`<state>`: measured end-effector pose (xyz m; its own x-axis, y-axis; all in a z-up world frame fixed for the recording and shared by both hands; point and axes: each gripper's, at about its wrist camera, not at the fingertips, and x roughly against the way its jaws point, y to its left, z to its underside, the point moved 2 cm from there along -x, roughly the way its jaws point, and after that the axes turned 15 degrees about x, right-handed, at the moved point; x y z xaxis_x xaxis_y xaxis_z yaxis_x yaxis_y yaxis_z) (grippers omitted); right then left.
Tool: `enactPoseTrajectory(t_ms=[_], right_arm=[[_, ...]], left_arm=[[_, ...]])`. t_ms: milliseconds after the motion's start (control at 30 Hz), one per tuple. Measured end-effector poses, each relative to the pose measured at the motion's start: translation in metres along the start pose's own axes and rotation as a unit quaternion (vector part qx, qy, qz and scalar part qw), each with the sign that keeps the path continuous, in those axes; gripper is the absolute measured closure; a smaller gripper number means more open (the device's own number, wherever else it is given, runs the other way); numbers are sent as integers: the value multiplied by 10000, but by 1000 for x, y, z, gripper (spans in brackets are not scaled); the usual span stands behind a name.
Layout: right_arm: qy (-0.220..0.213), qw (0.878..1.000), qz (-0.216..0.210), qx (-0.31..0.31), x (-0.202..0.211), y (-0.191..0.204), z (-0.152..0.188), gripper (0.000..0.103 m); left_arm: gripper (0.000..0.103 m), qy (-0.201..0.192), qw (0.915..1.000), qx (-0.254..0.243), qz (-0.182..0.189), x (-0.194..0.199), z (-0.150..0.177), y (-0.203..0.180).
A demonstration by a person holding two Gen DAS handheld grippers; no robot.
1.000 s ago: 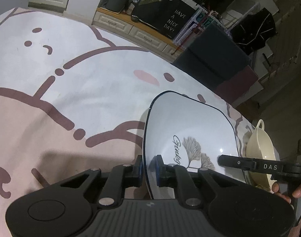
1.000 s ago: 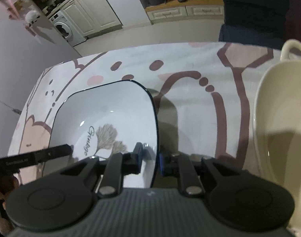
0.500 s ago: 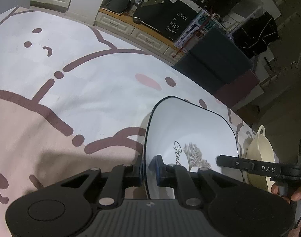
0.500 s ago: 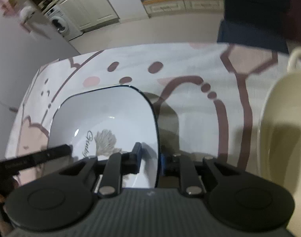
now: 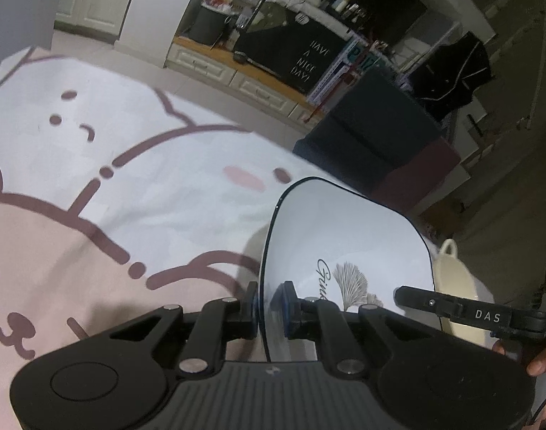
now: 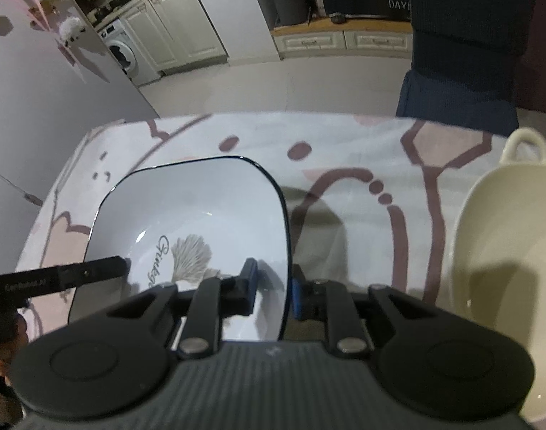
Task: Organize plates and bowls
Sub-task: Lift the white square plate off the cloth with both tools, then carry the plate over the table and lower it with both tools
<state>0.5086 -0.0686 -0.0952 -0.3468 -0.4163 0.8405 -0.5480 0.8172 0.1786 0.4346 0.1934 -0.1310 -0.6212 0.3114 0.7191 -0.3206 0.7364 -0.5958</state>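
Note:
A white square bowl (image 5: 348,236) with a dark rim and a leaf print hangs just above the tablecloth, carried by both grippers. My left gripper (image 5: 269,304) is shut on its left rim. On the opposite side my right gripper (image 6: 273,286) is shut on the right rim of the bowl (image 6: 197,218). The right gripper's finger (image 5: 452,310) shows in the left wrist view, and the left gripper's finger (image 6: 68,276) shows in the right wrist view. A cream dish (image 6: 502,251) with loop handles sits on the table to the right of the bowl.
A tablecloth (image 5: 111,179) with pink and brown cartoon shapes covers the table. Beyond the far edge stand a dark chair (image 6: 466,36), cabinets and a washing machine (image 6: 124,53). A person's fingers (image 5: 545,358) hold the right gripper.
Both grippers have risen with the white bowl between them. The table looks farther below, and the bowl's shadow on the cloth has grown. Neither grip has changed.

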Motion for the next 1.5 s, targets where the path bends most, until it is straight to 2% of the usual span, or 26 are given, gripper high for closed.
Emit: enactPoseTrajectory(t_ms=[167,367,600,867,1200,1500], right_arm=[[-178,9998,44,-68,39,-1,7,81],[-425,9988,124,-197,92,-2,27,81],[-593,9968,338,-418,156,-10,72,81],[-645,9933,609,-735,213,-36,146,82],[-392,9876,720,-1335,240,-69,249,82],[120,9835,636,-1688,234,-82,311,82]], left_arm=[[90,-50,9997,-219,53,27,13,-29],[90,-95,9990,-396,185,58,46,-63],[90,79,9974,-603,380,78,100,-99],[90,504,9946,-733,529,75,175,-129],[90,1060,9897,-869,411,49,253,-141],[90,1578,9843,-776,130,25,295,-126]])
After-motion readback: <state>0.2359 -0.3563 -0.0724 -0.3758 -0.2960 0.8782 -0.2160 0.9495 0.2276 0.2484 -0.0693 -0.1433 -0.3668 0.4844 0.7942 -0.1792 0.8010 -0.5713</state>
